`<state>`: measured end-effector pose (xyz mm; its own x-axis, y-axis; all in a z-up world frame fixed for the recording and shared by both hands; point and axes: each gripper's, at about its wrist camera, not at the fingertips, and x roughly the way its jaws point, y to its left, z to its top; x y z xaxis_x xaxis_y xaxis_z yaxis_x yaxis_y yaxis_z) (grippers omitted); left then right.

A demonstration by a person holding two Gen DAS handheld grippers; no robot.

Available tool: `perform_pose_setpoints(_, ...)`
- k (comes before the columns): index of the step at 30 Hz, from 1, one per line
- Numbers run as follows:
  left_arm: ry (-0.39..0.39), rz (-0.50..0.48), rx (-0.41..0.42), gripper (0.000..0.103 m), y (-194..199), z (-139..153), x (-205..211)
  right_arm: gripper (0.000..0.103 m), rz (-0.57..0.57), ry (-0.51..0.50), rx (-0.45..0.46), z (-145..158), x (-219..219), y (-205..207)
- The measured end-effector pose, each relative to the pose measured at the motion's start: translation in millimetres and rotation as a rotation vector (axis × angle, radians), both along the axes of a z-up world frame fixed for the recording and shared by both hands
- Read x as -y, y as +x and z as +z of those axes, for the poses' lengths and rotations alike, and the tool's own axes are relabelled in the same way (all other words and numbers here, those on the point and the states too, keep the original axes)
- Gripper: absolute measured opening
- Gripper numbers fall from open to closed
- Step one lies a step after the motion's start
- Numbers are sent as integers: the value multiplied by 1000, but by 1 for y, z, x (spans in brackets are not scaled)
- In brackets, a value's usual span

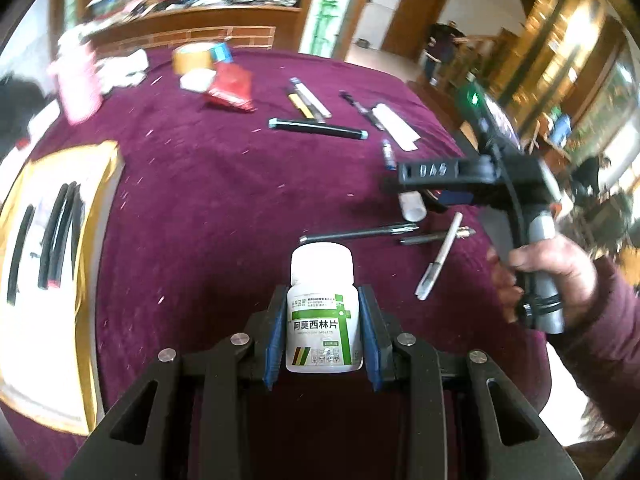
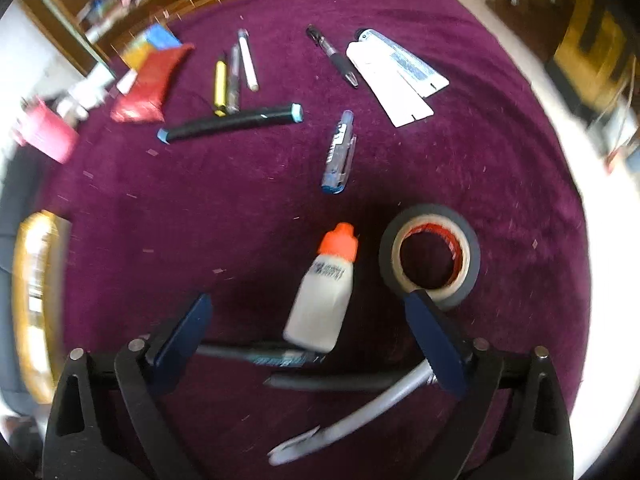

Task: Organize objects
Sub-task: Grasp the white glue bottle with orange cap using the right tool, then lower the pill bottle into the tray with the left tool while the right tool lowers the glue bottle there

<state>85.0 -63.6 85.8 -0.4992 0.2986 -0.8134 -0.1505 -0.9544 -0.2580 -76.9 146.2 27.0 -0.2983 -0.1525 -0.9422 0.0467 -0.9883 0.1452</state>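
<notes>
A white pill bottle (image 1: 322, 312) with a green label sits upright between the blue pads of my left gripper (image 1: 323, 304), which is shut on it above the purple cloth (image 1: 208, 184). My right gripper (image 2: 308, 308) hangs over the table with its jaws wide apart. A small white glue bottle (image 2: 322, 304) with an orange cap lies between its fingers, untouched by the pads. A roll of black tape (image 2: 430, 254) lies just past the right fingertip. In the left wrist view a hand (image 1: 548, 268) holds the right gripper's handle at the right.
Pens (image 2: 236, 76), a black marker (image 2: 230, 123), a blue pen (image 2: 339, 152) and white packets (image 2: 394, 76) lie across the far cloth. Pens (image 1: 360, 233) also lie near the glue bottle. A gold-edged tray (image 1: 86, 216) with black sticks sits at left. A red packet (image 1: 230, 88) and pink cup (image 1: 78, 88) stand farther back.
</notes>
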Motion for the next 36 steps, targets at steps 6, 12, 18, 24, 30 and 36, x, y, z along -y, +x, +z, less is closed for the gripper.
perform_pose_setpoints(6,10,58,-1,29,6,-4,31,28,-8,110,-39,1,8,-2)
perform_pose_setpoints(12,25,92,6,29,8,-10,66,26,-65,-1,4,6,-7,7)
perform_pose_setpoints(18,43,120,9,29,13,-12,102,26,-83,-109,-20,27,2,27)
perform_pose_setpoints(24,32,169,15,29,20,-14,152,26,-15,-229,-35,53,53,48)
perform_pose_setpoints(30,40,233,47,29,23,-22,205,26,119,-332,-20,71,138,64)
perform_pose_setpoints(36,30,272,75,29,28,-35,248,26,263,-396,26,74,233,80)
